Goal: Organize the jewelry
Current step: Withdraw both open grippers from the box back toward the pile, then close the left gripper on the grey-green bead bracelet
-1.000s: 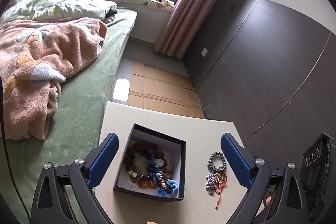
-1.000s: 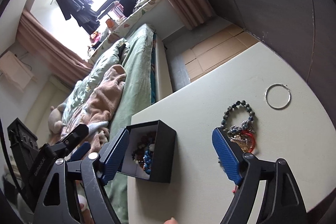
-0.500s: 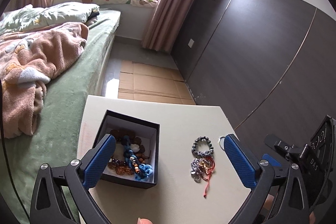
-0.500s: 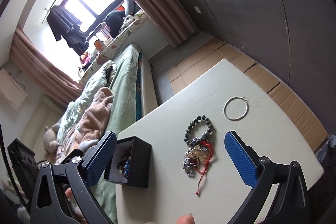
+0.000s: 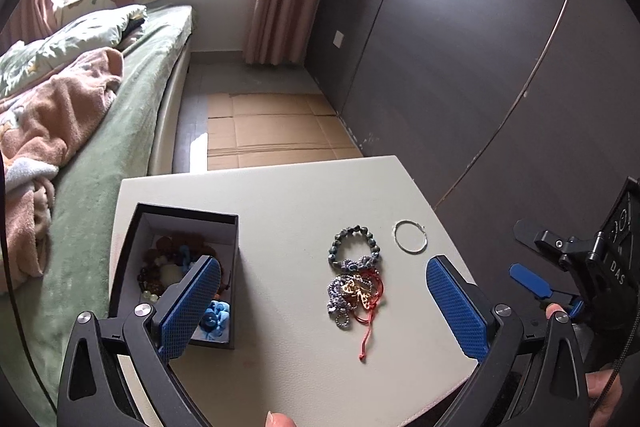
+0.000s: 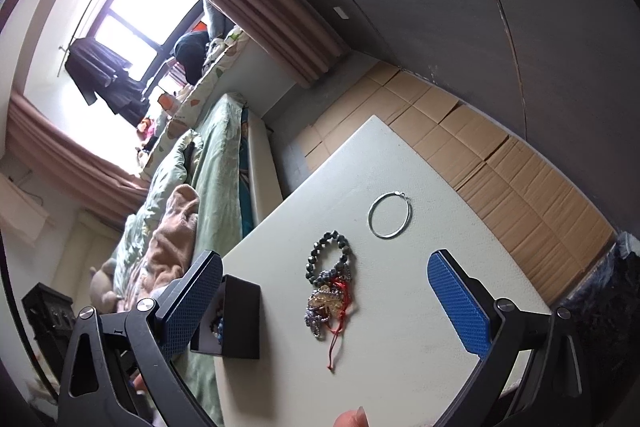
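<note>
A white counter (image 5: 280,195) stands beside a bed (image 5: 120,115). The black box (image 5: 132,251) at left already contains several pieces. Remaining outside: a beaded bracelet (image 5: 354,247), a tangled chain cluster (image 5: 354,293) touching it, and a silver hoop (image 5: 411,235) just right. The left gripper (image 5: 320,303) and right gripper (image 6: 324,303) are both spread wide, holding nothing.

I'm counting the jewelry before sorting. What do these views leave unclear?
- Black box contents: left view, left gripper finger covers part; right view, box wall hides nearly all.
- Tangled pile: both views, separate pieces too intertwined to count.
- Silver hoop clasp: too small.
</note>
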`<state>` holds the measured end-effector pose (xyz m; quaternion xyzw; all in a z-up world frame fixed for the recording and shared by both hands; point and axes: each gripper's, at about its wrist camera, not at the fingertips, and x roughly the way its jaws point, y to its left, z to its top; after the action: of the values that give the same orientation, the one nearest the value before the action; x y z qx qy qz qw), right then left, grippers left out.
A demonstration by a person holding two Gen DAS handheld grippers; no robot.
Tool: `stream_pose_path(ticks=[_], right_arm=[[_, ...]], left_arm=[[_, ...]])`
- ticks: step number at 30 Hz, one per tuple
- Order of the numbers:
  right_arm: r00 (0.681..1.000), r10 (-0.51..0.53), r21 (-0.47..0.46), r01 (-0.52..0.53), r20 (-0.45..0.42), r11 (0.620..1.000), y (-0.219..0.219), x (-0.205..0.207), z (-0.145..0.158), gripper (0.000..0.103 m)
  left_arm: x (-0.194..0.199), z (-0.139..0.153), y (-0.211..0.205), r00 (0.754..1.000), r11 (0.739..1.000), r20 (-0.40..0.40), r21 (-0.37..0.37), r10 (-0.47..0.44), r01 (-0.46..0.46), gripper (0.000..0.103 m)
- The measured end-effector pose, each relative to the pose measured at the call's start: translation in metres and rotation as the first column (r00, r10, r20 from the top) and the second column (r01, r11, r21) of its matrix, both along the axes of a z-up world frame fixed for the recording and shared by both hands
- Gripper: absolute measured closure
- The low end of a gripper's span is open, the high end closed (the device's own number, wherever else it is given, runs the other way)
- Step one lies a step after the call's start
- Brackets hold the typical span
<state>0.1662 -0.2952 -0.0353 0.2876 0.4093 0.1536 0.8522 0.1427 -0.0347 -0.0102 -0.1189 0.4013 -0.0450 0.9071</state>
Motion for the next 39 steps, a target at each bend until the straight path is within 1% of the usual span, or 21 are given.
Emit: stream_pose_path(ticks=[3, 6, 8, 10, 11, 13, 14, 16, 18, 20, 22, 23, 24, 26, 28, 32, 34, 36, 37, 38, 39], right_arm=[[1.0, -0.025, -0.01, 0.025, -0.018, 1.0, -0.008, 0.001, -0.001, 0.0], [0.998, -0.048, 0.001, 0.048, -0.048, 0.999, -0.019, 0.003, -0.005, 0.0], [0.994, -0.064, -0.01, 0.064, -0.083, 0.998, -0.025, 0.007, -0.012, 0.0], [0.989, -0.076, -0.016, 0.075, -0.13, 0.997, -0.031, 0.011, -0.021, 0.0], [0.985, -0.079, -0.013, 0.078, -0.152, 0.997, -0.033, 0.012, -0.026, 0.0], [0.98, -0.084, 0.011, 0.087, -0.183, 0.996, -0.039, 0.016, -0.033, 0.0], [0.978, -0.084, 0.024, 0.09, -0.192, 0.996, -0.041, 0.017, -0.035, 0.001], [0.976, -0.088, 0.037, 0.097, -0.2, 0.995, -0.044, 0.019, -0.037, 0.005], [0.974, -0.089, 0.042, 0.099, -0.206, 0.994, -0.046, 0.022, -0.039, 0.017], [0.971, -0.086, 0.065, 0.103, -0.224, 0.993, -0.049, 0.026, -0.042, 0.021], [0.965, -0.083, 0.105, 0.112, -0.249, 0.988, -0.053, 0.029, -0.049, 0.027], [0.962, -0.08, 0.123, 0.116, -0.262, 0.986, -0.055, 0.031, -0.052, 0.032], [0.959, -0.079, 0.134, 0.119, -0.272, 0.984, -0.056, 0.033, -0.055, 0.033], [0.957, -0.08, 0.144, 0.124, -0.28, 0.982, -0.057, 0.035, -0.057, 0.034], [0.958, -0.078, 0.143, 0.121, -0.276, 0.982, -0.056, 0.036, -0.056, 0.034], [0.958, -0.072, 0.146, 0.115, -0.276, 0.983, -0.053, 0.041, -0.056, 0.034], [0.957, -0.067, 0.156, 0.115, -0.284, 0.981, -0.052, 0.042, -0.058, 0.034], [0.955, -0.061, 0.168, 0.113, -0.289, 0.979, -0.052, 0.044, -0.061, 0.034], [0.955, -0.059, 0.173, 0.113, -0.291, 0.978, -0.052, 0.044, -0.061, 0.034], [0.955, -0.059, 0.176, 0.114, -0.291, 0.978, -0.052, 0.045, -0.061, 0.034], [0.955, -0.062, 0.178, 0.118, -0.291, 0.977, -0.052, 0.046, -0.061, 0.034]], left_arm=[[0.01, -0.005, -0.013, 0.999, 0.999, -0.024, 0.024, -0.025, 0.025, 0.001], [0.018, -0.01, -0.026, 0.998, 0.997, -0.034, 0.051, -0.054, 0.056, 0.003], [0.026, -0.015, -0.035, 0.996, 0.995, -0.057, 0.061, -0.073, 0.077, 0.008], [0.034, -0.02, -0.041, 0.993, 0.994, -0.076, 0.059, -0.092, 0.097, 0.018], [0.037, -0.023, -0.043, 0.991, 0.993, -0.084, 0.059, -0.1, 0.105, 0.02], [0.046, -0.029, -0.05, 0.988, 0.99, -0.105, 0.061, -0.116, 0.123, 0.028], [0.05, -0.032, -0.053, 0.986, 0.99, -0.116, 0.06, -0.123, 0.13, 0.031], [0.058, -0.039, -0.058, 0.98, 0.988, -0.146, 0.056, -0.137, 0.147, 0.041], [0.066, -0.047, -0.064, 0.973, 0.986, -0.176, 0.052, -0.149, 0.161, 0.049], [0.073, -0.056, -0.068, 0.967, 0.984, -0.203, 0.058, -0.153, 0.168, 0.052], [0.08, -0.064, -0.072, 0.961, 0.982, -0.227, 0.058, -0.16, 0.177, 0.054], [0.084, -0.068, -0.074, 0.958, 0.982, -0.237, 0.064, -0.161, 0.18, 0.054], [0.086, -0.071, -0.075, 0.957, 0.981, -0.242, 0.071, -0.161, 0.183, 0.055], [0.091, -0.077, -0.079, 0.953, 0.978, -0.256, 0.085, -0.162, 0.189, 0.059], [0.095, -0.083, -0.082, 0.947, 0.977, -0.274, 0.089, -0.166, 0.196, 0.067], [0.103, -0.093, -0.088, 0.94, 0.971, -0.297, 0.116, -0.168, 0.21, 0.068], [0.106, -0.098, -0.092, 0.934, 0.967, -0.314, 0.127, -0.173, 0.222, 0.074], [0.108, -0.104, -0.097, 0.927, 0.96, -0.332, 0.148, -0.177, 0.237, 0.075], [0.109, -0.107, -0.1, 0.922, 0.956, -0.343, 0.164, -0.178, 0.245, 0.078], [0.108, -0.106, -0.101, 0.928, 0.951, -0.329, 0.186, -0.177, 0.247, 0.08], [0.108, -0.107, -0.103, 0.926, 0.945, -0.334, 0.206, -0.174, 0.253, 0.085]])
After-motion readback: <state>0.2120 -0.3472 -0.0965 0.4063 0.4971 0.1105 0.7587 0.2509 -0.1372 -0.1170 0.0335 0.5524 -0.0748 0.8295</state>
